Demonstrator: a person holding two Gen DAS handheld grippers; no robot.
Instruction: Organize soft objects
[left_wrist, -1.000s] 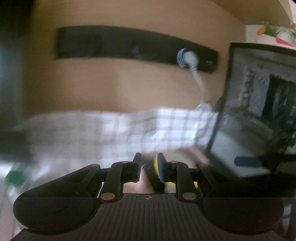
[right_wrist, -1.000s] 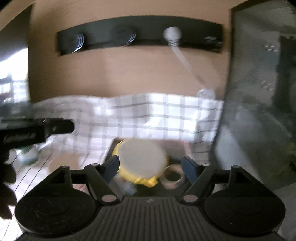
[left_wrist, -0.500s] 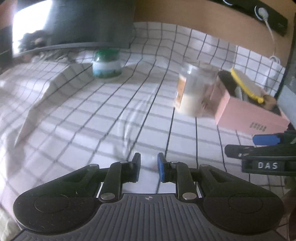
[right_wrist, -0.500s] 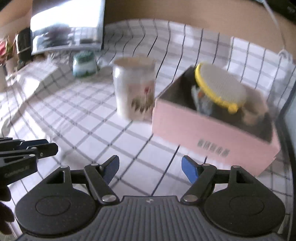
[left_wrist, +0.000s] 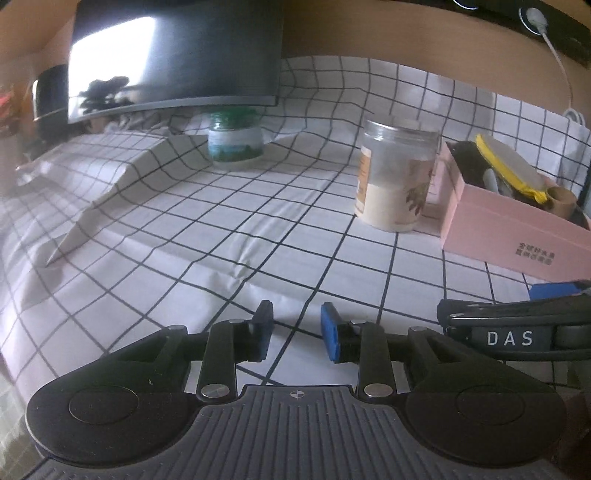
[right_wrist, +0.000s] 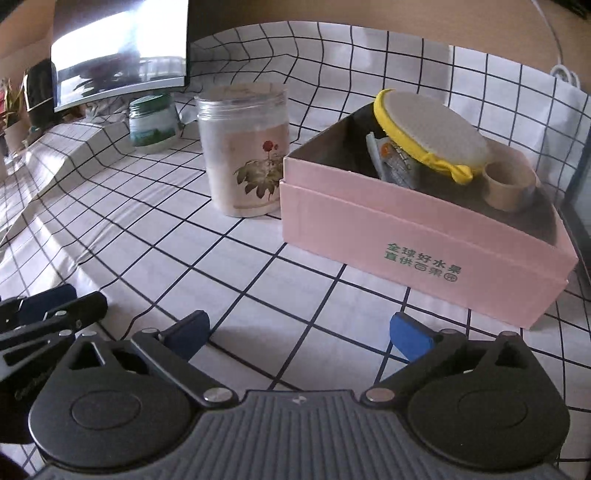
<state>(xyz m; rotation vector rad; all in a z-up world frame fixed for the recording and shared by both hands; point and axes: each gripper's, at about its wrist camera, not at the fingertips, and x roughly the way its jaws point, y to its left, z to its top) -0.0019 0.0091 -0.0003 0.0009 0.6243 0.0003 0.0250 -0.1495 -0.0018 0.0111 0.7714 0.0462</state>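
Observation:
A pink cardboard box stands on the checked tablecloth, at the right in the left wrist view. In it lie a round grey pad with a yellow rim, a grey pouch and a tape roll. My right gripper is wide open and empty, low over the cloth in front of the box. My left gripper is open a little and empty, over the cloth to the left of the right one.
A clear jar with a flower label stands left of the box. A small green-lidded jar sits behind it under a monitor. A white cable runs down the wall at the back right.
Both grippers have drawn back and tilted down from the box to low over the cloth. The left jaws have opened a little wider.

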